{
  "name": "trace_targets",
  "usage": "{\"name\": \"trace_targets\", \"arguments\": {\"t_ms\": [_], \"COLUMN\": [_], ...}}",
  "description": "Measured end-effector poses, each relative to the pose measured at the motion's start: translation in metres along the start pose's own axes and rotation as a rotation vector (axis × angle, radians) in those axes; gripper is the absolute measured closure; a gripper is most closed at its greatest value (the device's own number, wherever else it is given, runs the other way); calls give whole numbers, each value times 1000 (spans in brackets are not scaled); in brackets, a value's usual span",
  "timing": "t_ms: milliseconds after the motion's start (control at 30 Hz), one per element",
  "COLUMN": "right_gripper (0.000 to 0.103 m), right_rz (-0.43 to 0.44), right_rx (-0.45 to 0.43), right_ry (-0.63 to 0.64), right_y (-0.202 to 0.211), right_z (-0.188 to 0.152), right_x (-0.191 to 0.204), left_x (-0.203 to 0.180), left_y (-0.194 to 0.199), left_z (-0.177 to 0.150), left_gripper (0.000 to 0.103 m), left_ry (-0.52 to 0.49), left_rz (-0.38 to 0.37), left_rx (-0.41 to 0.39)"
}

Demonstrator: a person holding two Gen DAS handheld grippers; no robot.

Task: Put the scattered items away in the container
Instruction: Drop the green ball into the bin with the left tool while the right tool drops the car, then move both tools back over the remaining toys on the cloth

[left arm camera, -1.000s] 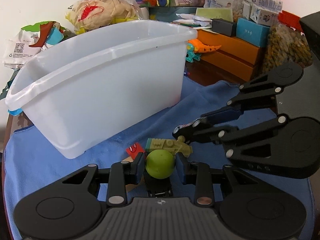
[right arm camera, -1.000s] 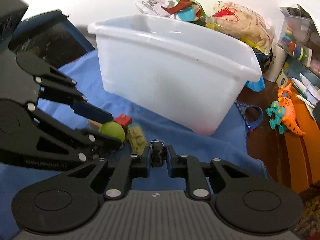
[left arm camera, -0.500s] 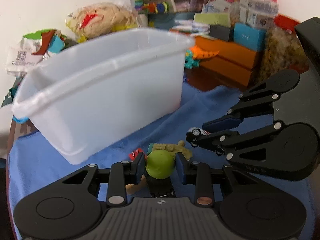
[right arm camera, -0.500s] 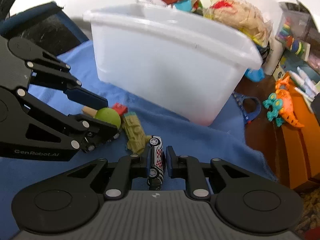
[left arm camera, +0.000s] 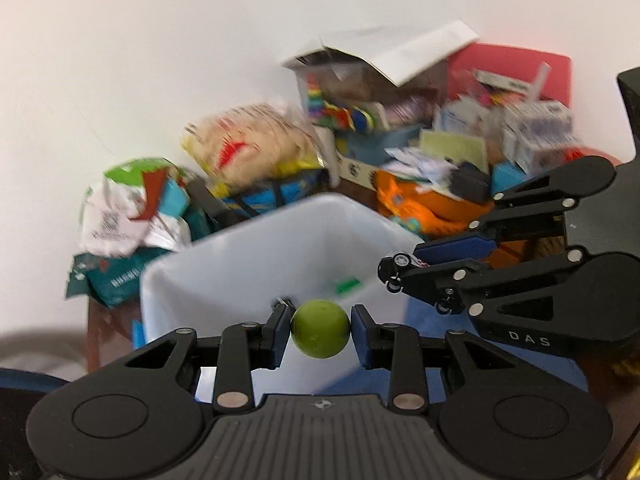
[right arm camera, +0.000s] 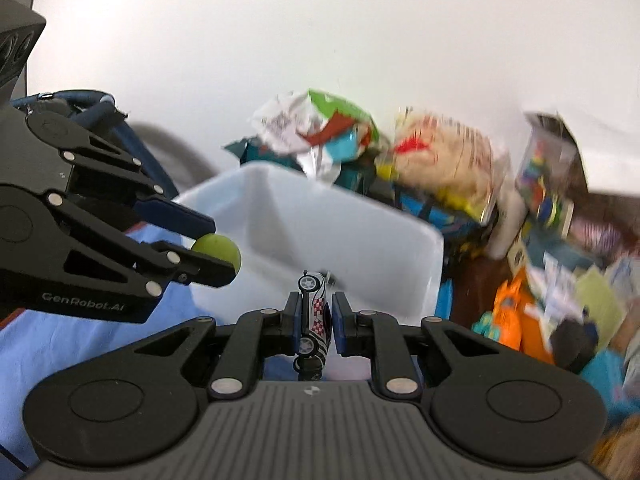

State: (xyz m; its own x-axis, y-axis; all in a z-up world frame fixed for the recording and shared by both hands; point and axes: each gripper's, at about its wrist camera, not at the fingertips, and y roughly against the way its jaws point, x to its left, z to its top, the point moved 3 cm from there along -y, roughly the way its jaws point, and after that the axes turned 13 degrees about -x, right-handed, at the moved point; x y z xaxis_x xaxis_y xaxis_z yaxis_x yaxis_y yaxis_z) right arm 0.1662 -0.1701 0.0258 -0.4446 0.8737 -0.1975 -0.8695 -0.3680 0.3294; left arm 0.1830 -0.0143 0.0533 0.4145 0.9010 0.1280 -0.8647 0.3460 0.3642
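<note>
Left gripper [left arm camera: 321, 330]: jaws narrow, pressed on both sides of the green ball [left arm camera: 320, 328].
Right gripper [right arm camera: 315, 318]: jaws nearly closed, pinching the toy car [right arm camera: 313, 312], nose up, tail hanging low.
Where the toys are: both up in the air, at the near edge of the white bin [left arm camera: 248, 264], not yet inside.
Bin: mostly bare inside, one small green piece [left arm camera: 347, 285] low on the far wall.
Ball risk: round and smooth, held only at two small spots; could pop out with a shake, then roll off the blue cloth [right arm camera: 80, 344].
Car risk: thin, hard and shiny, gripped by its flat sides; could tilt or slide down between the pads.
Bump risk: both grippers close side by side; could knock together over the narrow bin.
Miss risk: let go too soon and a toy could hit the near rim and bounce back out.
Ball look: matte green, round, a bit rubbery perhaps.
Car look: white with red checks, black wheels.
Bin look: milky plastic, smooth walls, rounded corners, thick rim.
Far clutter: crinkly bags and boxes, blurred.
</note>
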Motion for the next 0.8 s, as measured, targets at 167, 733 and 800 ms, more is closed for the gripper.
{"name": "trace_targets", "arguments": {"t_ms": [167, 733, 800], "right_gripper": [85, 61, 57], "right_rz": [-16, -71, -73], "right_rx": [-25, 162, 158], "right_ry": [-12, -191, -195], "right_y": [-27, -116, -115], "right_z": [21, -18, -17], "right_x": [-14, -49, -49], "left_x": [18, 50, 51], "left_y": [-24, -98, -97], "left_z": [18, -30, -27], "left_gripper": [66, 58, 52], "left_ry": [-2, 31, 32], "left_rz": [53, 101, 109], "left_rx": [-16, 170, 166]}}
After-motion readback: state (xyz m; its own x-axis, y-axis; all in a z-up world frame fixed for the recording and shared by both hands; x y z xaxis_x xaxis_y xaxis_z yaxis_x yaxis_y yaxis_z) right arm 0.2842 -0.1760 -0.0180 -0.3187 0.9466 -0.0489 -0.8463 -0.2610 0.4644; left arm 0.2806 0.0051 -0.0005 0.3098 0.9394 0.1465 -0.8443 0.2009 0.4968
